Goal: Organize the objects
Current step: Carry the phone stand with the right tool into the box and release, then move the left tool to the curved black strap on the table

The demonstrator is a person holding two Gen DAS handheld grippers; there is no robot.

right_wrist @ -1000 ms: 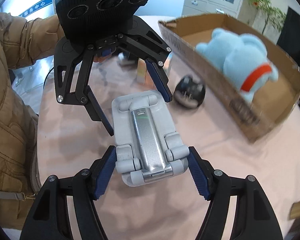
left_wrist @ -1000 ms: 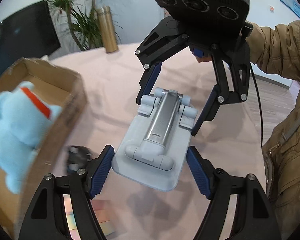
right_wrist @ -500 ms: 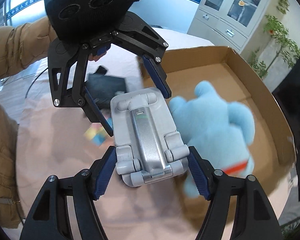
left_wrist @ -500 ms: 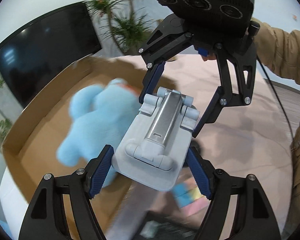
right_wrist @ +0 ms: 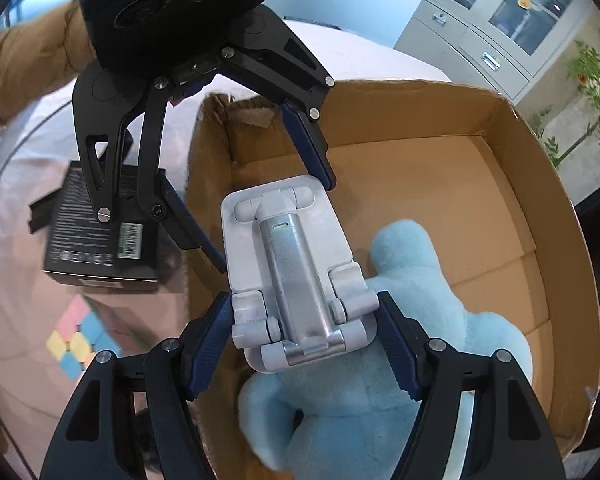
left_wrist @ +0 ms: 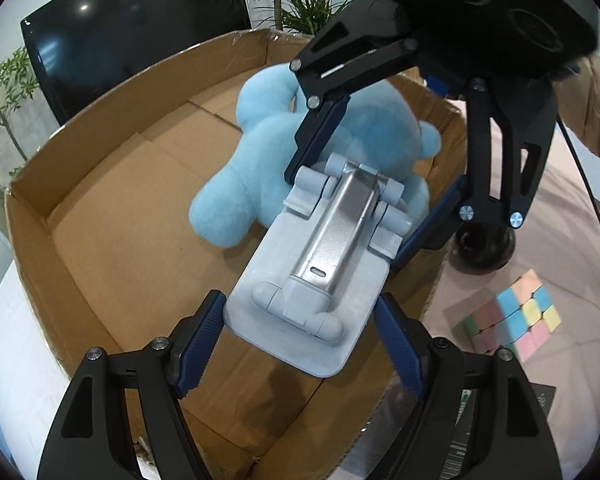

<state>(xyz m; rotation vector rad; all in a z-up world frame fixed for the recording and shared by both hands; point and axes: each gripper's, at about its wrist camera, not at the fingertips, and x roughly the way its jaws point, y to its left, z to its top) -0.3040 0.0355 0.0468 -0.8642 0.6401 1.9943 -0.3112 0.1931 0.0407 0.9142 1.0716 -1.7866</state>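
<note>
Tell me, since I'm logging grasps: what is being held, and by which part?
The folded phone stand, carried over the box. The left gripper clamps its wide base end; the right gripper clamps its hinged end.

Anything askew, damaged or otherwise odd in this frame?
Nothing is spilled or broken. The folded phone stand is held at both ends by the left claw and right claw, over the cardboard box, partly above the blue plush toy lying in it. The box rim looks slightly frayed at one corner.
</note>
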